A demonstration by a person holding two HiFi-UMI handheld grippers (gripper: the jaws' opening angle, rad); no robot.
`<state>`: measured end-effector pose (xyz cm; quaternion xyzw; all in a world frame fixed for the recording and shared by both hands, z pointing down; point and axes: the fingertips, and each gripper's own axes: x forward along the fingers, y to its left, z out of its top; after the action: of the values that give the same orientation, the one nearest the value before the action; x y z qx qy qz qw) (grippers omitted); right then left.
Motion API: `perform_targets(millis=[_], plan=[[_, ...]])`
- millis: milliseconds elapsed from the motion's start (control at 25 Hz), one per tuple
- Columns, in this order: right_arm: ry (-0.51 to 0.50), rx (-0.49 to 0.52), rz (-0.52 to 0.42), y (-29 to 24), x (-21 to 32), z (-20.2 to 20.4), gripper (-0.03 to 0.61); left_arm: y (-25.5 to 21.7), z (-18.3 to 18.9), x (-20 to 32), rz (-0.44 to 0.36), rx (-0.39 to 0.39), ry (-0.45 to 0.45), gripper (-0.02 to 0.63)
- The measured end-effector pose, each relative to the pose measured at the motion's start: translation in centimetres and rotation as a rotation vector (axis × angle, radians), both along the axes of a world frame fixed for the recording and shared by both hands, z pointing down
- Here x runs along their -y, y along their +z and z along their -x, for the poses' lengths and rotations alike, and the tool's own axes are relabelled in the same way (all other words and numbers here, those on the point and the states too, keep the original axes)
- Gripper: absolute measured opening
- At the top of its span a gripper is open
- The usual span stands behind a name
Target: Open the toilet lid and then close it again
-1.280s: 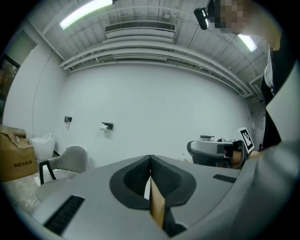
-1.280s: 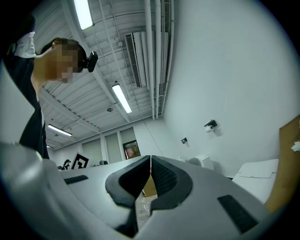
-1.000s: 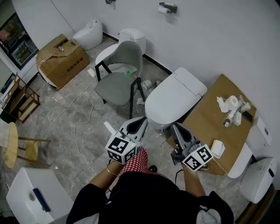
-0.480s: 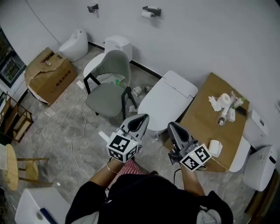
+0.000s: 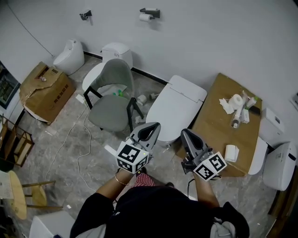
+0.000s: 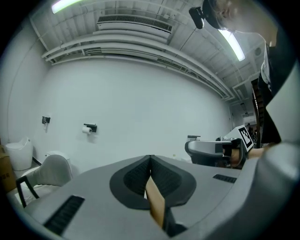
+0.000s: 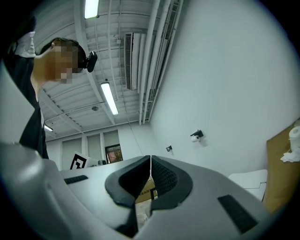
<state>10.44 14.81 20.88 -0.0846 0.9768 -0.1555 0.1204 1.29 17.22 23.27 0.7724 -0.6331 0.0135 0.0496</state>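
Head camera looks steeply down, wall (image 5: 219,32) at 12 o'clock. Cameras on left gripper (image 5: 155,125) and right gripper (image 5: 183,132) sit low, aimed upward; all three share the paper holder (image 5: 149,13).

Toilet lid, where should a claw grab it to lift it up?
Grip the toilet lid at its rounded front edge, the end nearest the person, coming in from the front. The lid lies shut and flat, and its squared hinge end is by the wall, so the front probably lifts easiest.
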Motion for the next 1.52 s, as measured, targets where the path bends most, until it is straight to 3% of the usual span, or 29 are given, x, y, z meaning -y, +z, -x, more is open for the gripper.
perform_targets(millis=[800,1520], plan=[[0.092,-0.007,-0.017,-1.1,1.1,3.1,0.021,-0.7,2.6,2.3,-0.024,-0.012,0.117,0.004],[0.168,0.016,-0.019,-1.5,1.5,8.1,0.021,-1.0,7.9,2.9,-0.053,-0.017,0.170,0.003]])
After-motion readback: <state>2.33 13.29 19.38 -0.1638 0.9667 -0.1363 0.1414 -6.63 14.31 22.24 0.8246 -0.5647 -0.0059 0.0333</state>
